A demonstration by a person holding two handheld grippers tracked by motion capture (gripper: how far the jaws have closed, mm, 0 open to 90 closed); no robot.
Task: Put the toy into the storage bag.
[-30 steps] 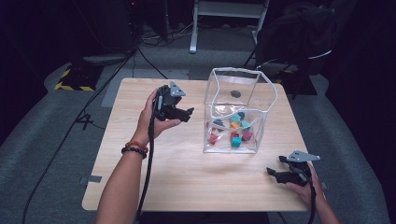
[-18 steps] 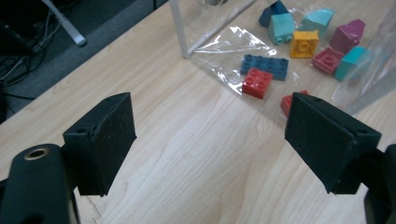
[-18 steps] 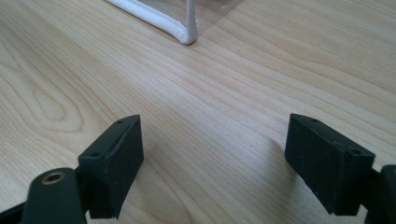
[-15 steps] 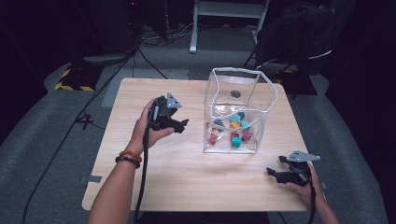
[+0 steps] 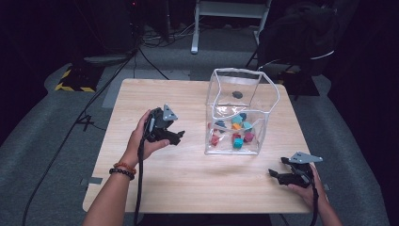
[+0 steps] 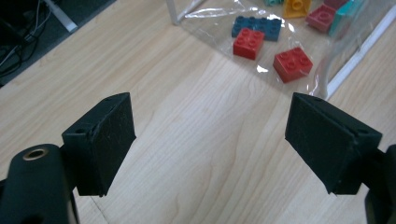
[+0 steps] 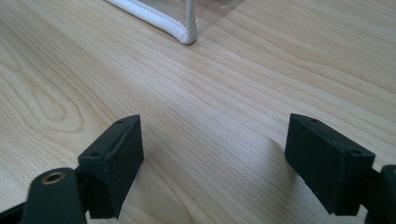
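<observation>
A clear plastic box (image 5: 240,113) with white edging stands on the wooden table (image 5: 188,169), right of centre. Several toy bricks (image 5: 234,132) in red, blue, teal and orange lie inside it. My left gripper (image 5: 178,136) is held above the table left of the box, open and empty, pointing toward it. In the left gripper view two red bricks (image 6: 270,53) and a blue brick (image 6: 258,25) show through the box wall ahead of the wide-apart jaws. My right gripper (image 5: 277,172) rests near the table's front right corner, open, with nothing between its fingers.
The box's lower white corner (image 7: 187,35) lies ahead of the right gripper. Bare wood lies between the two grippers. Cables (image 5: 94,108) run over the grey floor to the left, and a white stand (image 5: 226,12) and a dark chair (image 5: 301,37) sit behind the table.
My left gripper has drawn back from the far side of the table toward the person and lower, still open. The right gripper has stayed put.
</observation>
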